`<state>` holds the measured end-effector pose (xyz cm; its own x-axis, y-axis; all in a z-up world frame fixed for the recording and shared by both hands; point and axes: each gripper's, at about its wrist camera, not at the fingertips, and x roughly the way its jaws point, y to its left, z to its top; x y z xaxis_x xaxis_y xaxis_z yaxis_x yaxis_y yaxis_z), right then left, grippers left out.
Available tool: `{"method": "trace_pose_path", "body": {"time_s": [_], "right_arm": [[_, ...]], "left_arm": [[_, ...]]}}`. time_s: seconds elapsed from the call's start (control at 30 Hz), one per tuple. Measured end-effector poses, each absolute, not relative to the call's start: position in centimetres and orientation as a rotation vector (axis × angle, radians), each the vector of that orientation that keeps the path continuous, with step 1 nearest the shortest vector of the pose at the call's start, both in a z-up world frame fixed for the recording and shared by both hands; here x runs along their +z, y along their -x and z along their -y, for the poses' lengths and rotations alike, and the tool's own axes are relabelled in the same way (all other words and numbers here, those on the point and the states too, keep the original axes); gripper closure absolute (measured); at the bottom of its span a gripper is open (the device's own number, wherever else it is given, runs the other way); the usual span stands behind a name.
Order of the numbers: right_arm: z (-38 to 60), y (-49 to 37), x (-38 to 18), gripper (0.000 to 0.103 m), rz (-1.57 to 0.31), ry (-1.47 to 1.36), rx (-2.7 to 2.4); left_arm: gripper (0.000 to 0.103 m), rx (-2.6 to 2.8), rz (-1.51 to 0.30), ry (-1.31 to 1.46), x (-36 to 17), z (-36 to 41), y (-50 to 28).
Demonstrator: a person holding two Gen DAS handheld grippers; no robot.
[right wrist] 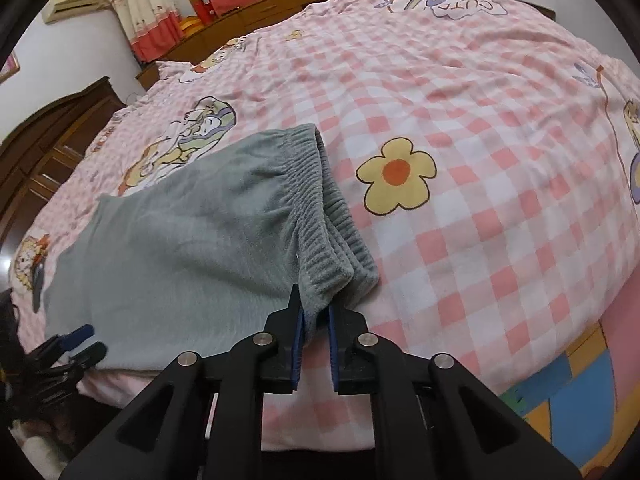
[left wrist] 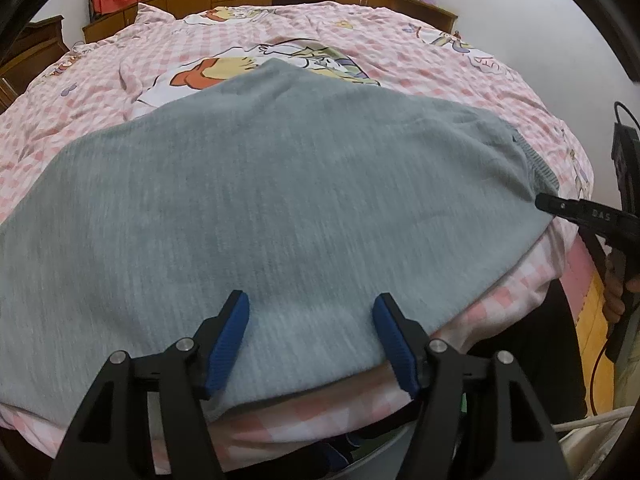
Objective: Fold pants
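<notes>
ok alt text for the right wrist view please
The right tool pinches the near corner of the waistband of grey pants lying on a pink checked bedspread. The left tool sits at the pants' near left edge.

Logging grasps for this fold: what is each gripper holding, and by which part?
Right gripper pinches the grey pants at the near waistband corner. Left gripper is open over them, holding nothing.

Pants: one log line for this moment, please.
pants: flat on bed | right tool: shut on waistband corner | left tool: open over fabric
</notes>
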<state>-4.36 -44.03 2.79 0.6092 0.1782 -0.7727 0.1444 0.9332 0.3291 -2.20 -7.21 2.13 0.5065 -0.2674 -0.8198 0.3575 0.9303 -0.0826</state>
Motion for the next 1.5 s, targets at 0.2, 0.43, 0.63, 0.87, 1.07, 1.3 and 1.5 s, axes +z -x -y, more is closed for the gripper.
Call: {"method": "trace_pose_path", "body": {"time_s": [0.2, 0.43, 0.63, 0.87, 1.07, 1.3, 1.5], "right_arm": [[44.3, 6.4, 5.5, 0.070, -0.868, -0.307, -0.074], [41.0, 3.3, 8.5, 0.070, -0.799, -0.245, 0.054], [37.2, -2.0, 5.9, 0.070, -0.848, -0.124, 0.102], [37.3, -4.2, 2.5, 0.071, -0.894, -0.070, 0.074], [37.9, -4.4, 2.0, 0.070, -0.894, -0.098, 0.112], [37.5, -3.9, 2.0, 0.068, -0.847, -0.074, 0.111], [36.5, -3.9, 3.5, 0.067, -0.871, -0.057, 0.055]], "left_arm": [[0.034, -0.382, -0.967, -0.082, 2.8, 6.8, 2.4], [0.033, -0.396, -0.935, -0.051, 4.9, 6.6, 1.3], [0.032, -0.348, -0.898, -0.114, 5.6, 6.6, -1.5], [0.032, -0.264, -0.872, -0.143, 4.1, 4.9, -5.0], [0.028, -0.277, -0.855, -0.103, 3.4, 4.0, -5.5], [0.028, -0.247, -0.871, -0.092, 4.5, 2.8, -4.5], [0.027, -0.196, -0.876, -0.022, 5.7, -1.3, -2.1]]}}
